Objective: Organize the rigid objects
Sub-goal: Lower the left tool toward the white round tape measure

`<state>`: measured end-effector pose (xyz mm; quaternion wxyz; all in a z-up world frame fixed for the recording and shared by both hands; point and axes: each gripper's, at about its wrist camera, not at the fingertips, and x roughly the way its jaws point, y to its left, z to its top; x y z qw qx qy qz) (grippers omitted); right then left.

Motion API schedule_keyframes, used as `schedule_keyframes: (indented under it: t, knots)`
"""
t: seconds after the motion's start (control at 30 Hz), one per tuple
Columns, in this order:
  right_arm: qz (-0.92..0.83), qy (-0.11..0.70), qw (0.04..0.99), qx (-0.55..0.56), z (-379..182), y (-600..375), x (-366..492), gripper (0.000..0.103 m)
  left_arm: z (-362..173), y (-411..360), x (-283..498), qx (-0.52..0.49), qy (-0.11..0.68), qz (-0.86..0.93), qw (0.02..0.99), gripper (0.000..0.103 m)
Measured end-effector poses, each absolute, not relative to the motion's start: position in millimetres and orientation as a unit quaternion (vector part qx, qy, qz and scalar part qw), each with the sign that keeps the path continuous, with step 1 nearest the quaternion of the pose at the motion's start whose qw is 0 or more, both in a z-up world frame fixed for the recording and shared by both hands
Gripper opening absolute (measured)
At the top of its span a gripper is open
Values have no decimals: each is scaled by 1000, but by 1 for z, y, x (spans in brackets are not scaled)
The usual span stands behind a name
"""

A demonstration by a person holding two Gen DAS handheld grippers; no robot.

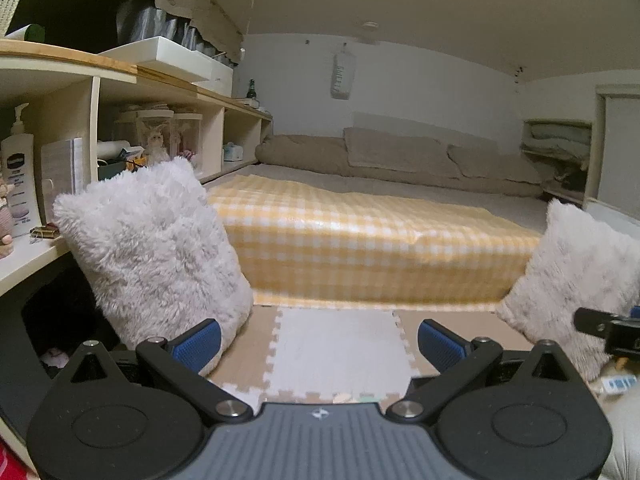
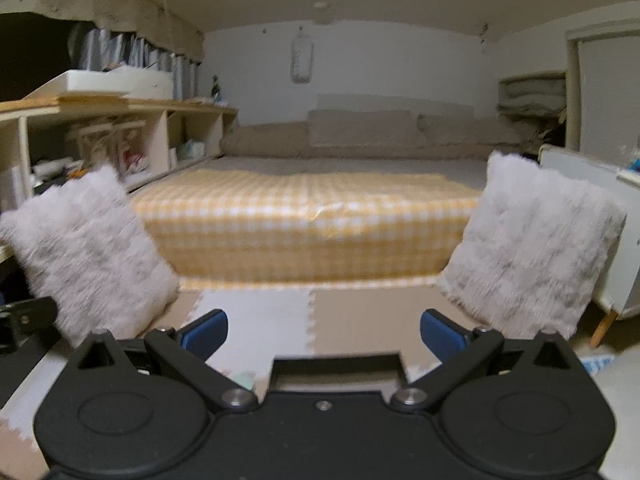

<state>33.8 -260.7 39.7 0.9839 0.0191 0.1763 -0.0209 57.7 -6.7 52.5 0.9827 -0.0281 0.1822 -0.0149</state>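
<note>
Left gripper [image 1: 320, 344] and right gripper [image 2: 324, 332] hover over the floor mat [image 1: 340, 352], jaws spread and empty; two fluffy cushions [image 1: 152, 248] [image 2: 528, 248] flank the bed [image 2: 304, 224]

I can't pick out any rigid object to sort on the floor ahead — the only such things I see sit in the open shelf unit [image 1: 120, 92] at the left of my left view: a white pump bottle [image 1: 18, 168] standing upright at the far left, and a clear box [image 1: 154, 136] holding a figurine — one compartment further right.
</note>
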Motion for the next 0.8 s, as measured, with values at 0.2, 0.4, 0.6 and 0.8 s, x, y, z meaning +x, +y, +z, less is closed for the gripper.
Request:
schedule_keyframes:
  t: [0.2,0.4,0.6,0.8]
  knots:
    - [-50,154,987,20,52,-287,76,103,61,-7,99,-21,187,5,982,103]
    - [-62,176,982,36,44,-318,129,103,47,1,145,-22,226,4,974,103]
    - [-100,255,962,20,0,-342,174,103,3,27,187,-34,314,-3,949,103]
    - [-52,370,928,-13,-60,-347,194,88,-39,58,213,-44,391,-4,919,103]
